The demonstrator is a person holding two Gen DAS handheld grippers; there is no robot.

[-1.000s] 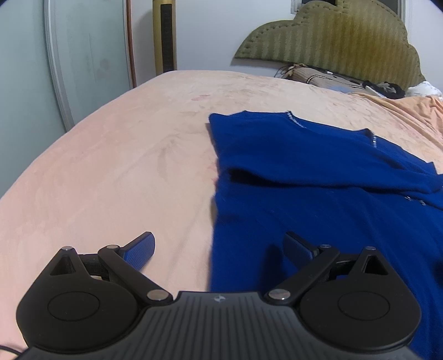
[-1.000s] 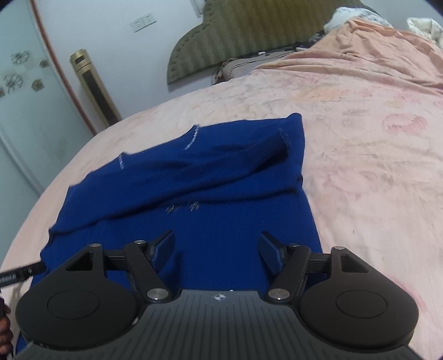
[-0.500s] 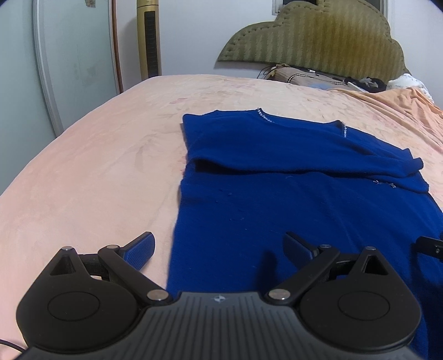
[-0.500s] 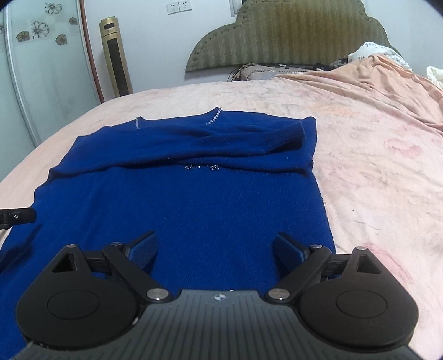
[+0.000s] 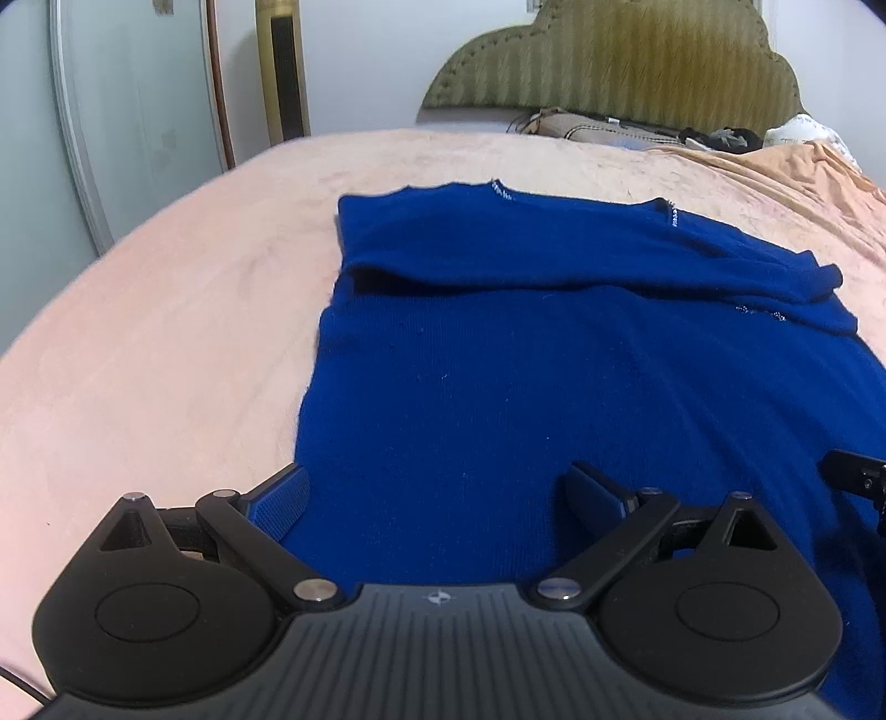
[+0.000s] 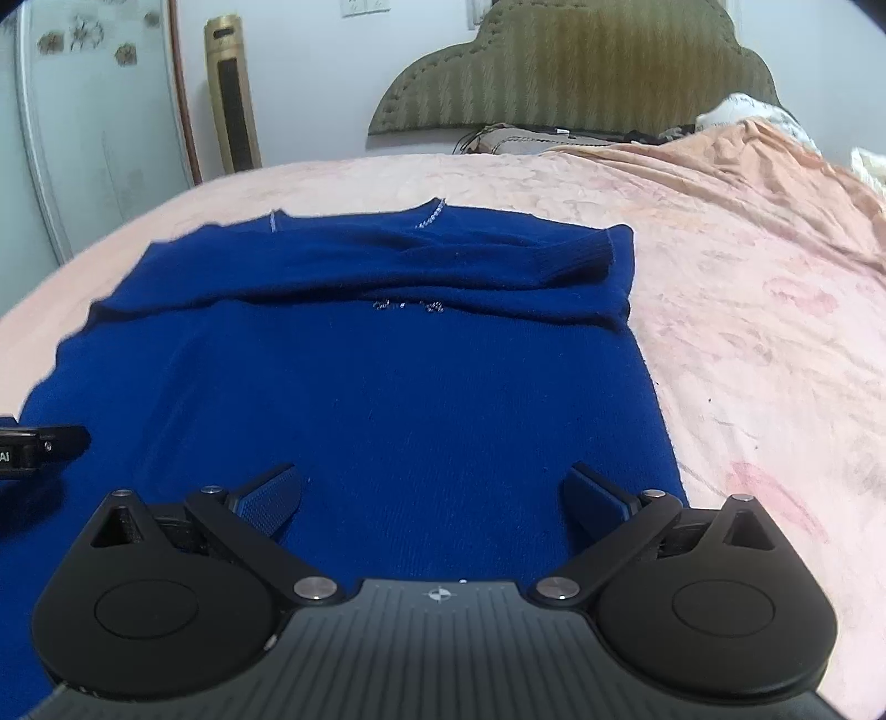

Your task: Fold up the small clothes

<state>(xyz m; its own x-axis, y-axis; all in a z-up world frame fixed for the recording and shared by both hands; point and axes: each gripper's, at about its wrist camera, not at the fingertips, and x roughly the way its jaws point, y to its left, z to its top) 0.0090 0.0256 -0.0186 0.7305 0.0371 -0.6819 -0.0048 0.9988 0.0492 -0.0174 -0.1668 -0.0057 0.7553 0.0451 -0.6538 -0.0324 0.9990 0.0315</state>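
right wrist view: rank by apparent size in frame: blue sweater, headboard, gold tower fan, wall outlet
1. blue sweater, by far the largest, though it lies nearest the camera
2. headboard
3. gold tower fan
4. wall outlet, tiny and cut off by the top edge

We've got one blue knit sweater (image 6: pixel 421 399) lying flat on the pink bed (image 6: pixel 764 310), hem end toward us, neckline at the far end. Both sleeves are folded across the chest; the top sleeve's ribbed cuff (image 6: pixel 587 257) sits near the sweater's right edge. Small silvery trim marks the neckline, and a small sparkly motif (image 6: pixel 408 306) shows just below the sleeves. Body is smooth, few wrinkles.
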